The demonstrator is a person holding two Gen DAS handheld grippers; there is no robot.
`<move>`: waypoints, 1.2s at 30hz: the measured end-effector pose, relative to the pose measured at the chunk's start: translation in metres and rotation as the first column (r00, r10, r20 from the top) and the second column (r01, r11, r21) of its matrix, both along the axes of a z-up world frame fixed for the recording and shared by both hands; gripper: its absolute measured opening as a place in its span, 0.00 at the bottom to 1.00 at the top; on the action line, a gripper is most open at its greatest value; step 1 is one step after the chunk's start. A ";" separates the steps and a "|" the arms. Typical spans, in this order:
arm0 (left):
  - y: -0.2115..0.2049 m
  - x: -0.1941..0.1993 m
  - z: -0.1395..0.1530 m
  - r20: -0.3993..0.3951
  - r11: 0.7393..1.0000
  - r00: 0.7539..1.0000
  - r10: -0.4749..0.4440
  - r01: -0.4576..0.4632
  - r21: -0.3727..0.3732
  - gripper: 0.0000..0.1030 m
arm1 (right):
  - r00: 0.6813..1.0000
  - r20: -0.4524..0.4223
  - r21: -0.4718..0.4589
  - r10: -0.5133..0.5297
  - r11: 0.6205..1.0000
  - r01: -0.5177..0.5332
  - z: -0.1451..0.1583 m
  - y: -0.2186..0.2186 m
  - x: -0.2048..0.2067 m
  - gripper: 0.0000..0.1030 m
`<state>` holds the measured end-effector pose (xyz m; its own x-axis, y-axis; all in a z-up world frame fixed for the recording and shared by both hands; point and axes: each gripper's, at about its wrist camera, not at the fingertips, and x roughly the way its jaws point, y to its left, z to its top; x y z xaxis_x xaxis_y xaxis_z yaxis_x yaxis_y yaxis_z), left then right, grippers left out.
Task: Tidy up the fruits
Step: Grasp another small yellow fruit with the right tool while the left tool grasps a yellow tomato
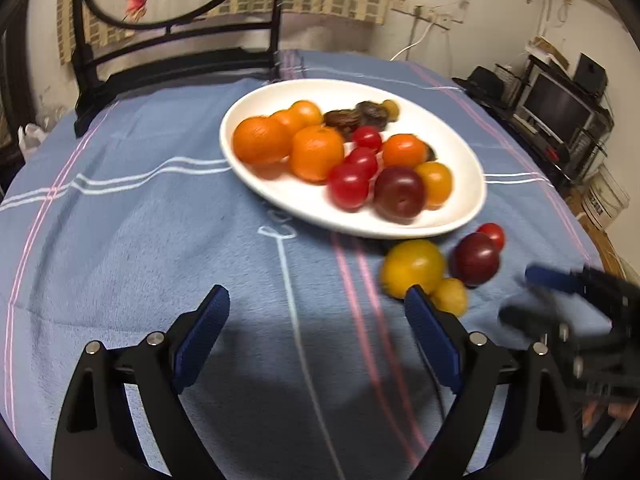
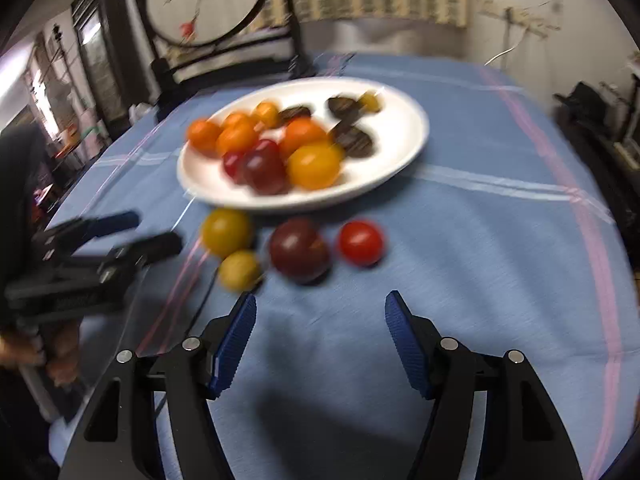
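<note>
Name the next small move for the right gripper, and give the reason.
Probably ease the right gripper forward and down over the dark red plum. It is open and empty, the plum lies on the cloth just ahead of it, and four fruits are not yet on the white plate.

Table: round, draped in a blue cloth with pink and white stripes crossing it.
Plate: white oval plate sits on the cloth toward the far side, loaded with fruit.
Loose fruit: four pieces lie straight on the cloth, just off the plate's near rim.
Big yellow tomato: nearest the rim, touching the small yellow tomato in front of it.
Dark plum: just beside the big yellow one.
Red cherry tomato: close beside the plum.
</note>
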<state>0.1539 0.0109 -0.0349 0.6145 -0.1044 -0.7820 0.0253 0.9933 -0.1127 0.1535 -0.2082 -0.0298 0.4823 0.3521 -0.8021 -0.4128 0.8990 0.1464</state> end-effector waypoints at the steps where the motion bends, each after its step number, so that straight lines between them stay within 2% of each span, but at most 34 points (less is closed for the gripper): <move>1: 0.002 0.002 -0.001 -0.008 1.000 1.000 0.009 -0.009 0.002 0.85 | 1.000 -0.014 -0.004 0.020 1.000 -0.020 -0.003 0.006 -0.003 0.66; 3: 0.007 0.003 -0.002 -0.015 1.000 1.000 0.025 -0.025 0.005 0.85 | 0.998 -0.017 -0.013 0.058 0.998 -0.058 -0.005 0.019 -0.007 0.66; 7: 0.015 0.003 0.002 -0.005 0.998 0.998 0.057 -0.057 -0.012 0.85 | 0.991 -0.025 -0.056 0.128 0.990 -0.129 -0.008 0.042 -0.010 0.39; 10: 0.020 0.005 0.002 -0.012 0.997 0.997 0.074 -0.075 -0.011 0.86 | 0.990 -0.009 -0.086 0.140 0.986 -0.140 -0.009 0.053 -0.009 0.39; 18: 0.025 0.007 0.001 -0.022 0.995 0.995 0.098 -0.098 -0.002 0.86 | 0.996 0.010 -0.122 0.091 0.989 -0.089 -0.008 0.072 0.003 0.39; 20: 0.026 0.008 0.001 -0.022 0.995 0.995 0.096 -0.096 -0.004 0.86 | 0.997 0.024 -0.136 0.076 0.988 -0.072 -0.008 0.077 0.007 0.31; 23: 0.025 0.007 0.001 -0.022 0.996 0.996 0.091 -0.091 -0.007 0.86 | 0.994 0.046 -0.170 0.098 0.981 -0.088 -0.009 0.079 0.004 0.27; 26: 0.024 0.006 0.002 -0.013 0.996 0.996 0.087 -0.087 -0.008 0.86 | 0.994 0.035 -0.108 0.102 0.989 -0.098 -0.002 0.068 -0.001 0.27; 29: 0.017 0.004 0.000 -0.020 0.998 0.998 0.067 -0.067 -0.011 0.86 | 0.996 0.028 0.014 0.088 0.996 -0.089 0.007 0.045 -0.003 0.27; 32: 0.000 0.000 -0.004 -0.038 1.000 0.999 0.010 -0.010 -0.008 0.86 | 0.998 0.030 0.163 0.060 0.984 -0.064 0.022 0.015 -0.002 0.27; 34: -0.013 -0.004 -0.005 -0.032 0.999 0.999 -0.036 0.037 0.017 0.86 | 0.998 0.051 0.229 0.030 0.973 -0.041 0.030 -0.003 -0.002 0.27; 36: -0.025 -0.008 -0.005 -0.005 0.997 0.998 -0.057 0.058 0.059 0.86 | 0.998 0.066 0.243 -0.007 0.970 -0.009 0.033 -0.013 -0.001 0.27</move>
